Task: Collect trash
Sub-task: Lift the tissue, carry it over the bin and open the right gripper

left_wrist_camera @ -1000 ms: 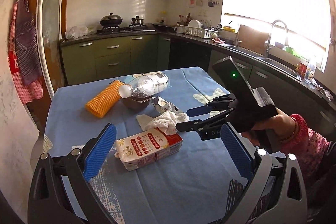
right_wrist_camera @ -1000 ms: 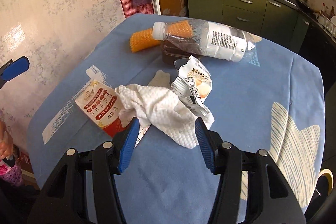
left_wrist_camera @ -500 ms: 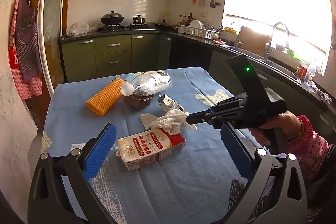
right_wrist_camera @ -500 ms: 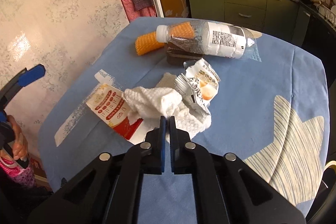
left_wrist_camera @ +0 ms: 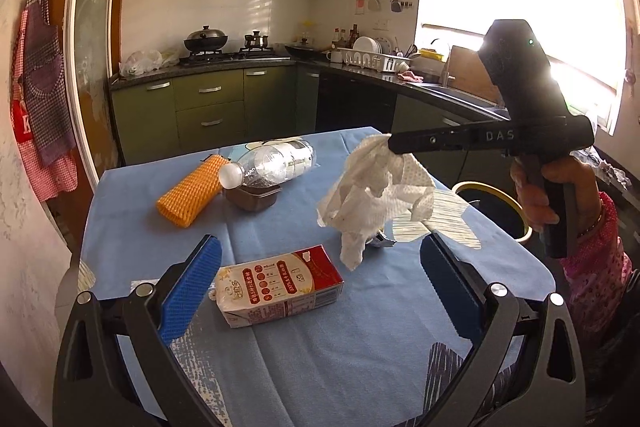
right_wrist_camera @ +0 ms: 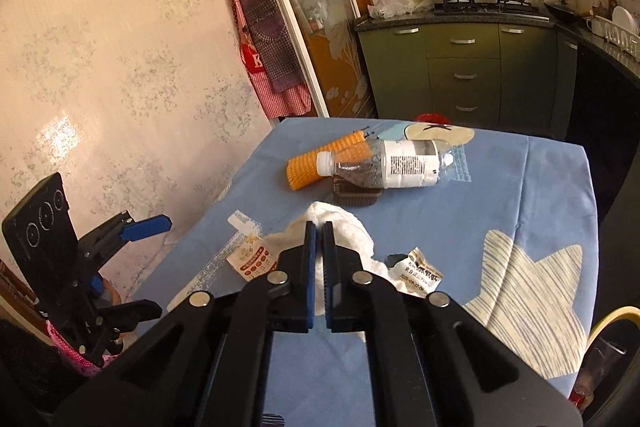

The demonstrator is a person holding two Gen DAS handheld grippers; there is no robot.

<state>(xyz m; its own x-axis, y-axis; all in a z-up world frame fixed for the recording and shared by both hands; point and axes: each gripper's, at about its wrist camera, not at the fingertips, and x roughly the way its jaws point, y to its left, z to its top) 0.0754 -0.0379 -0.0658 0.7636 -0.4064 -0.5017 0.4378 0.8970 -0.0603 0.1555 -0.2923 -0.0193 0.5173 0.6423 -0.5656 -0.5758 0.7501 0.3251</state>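
Note:
A crumpled white paper towel (left_wrist_camera: 376, 191) hangs in the air above the blue tablecloth (left_wrist_camera: 320, 339), pinched by my right gripper (left_wrist_camera: 391, 143), which is shut on it. In the right wrist view the towel (right_wrist_camera: 348, 227) bulges past the closed gripper (right_wrist_camera: 319, 227). My left gripper (left_wrist_camera: 320, 287) stays open low over the near table edge, nothing between its blue pads (left_wrist_camera: 192, 287). Right in front of it lies a red-and-white milk carton (left_wrist_camera: 276, 291). A crinkled snack wrapper (right_wrist_camera: 420, 273) lies on the cloth under the towel.
Further back lie a clear plastic bottle (left_wrist_camera: 276, 163) on a brown tray (left_wrist_camera: 252, 197) and an orange foam net sleeve (left_wrist_camera: 192, 191). A yellow-rimmed bin (left_wrist_camera: 492, 207) stands past the table's right edge. Green cabinets and a counter ring the room.
My right gripper closed on the paper towel and lifted it off the table, up and toward the right. The wrapper that lay beside the towel stays on the cloth. My left gripper kept still.

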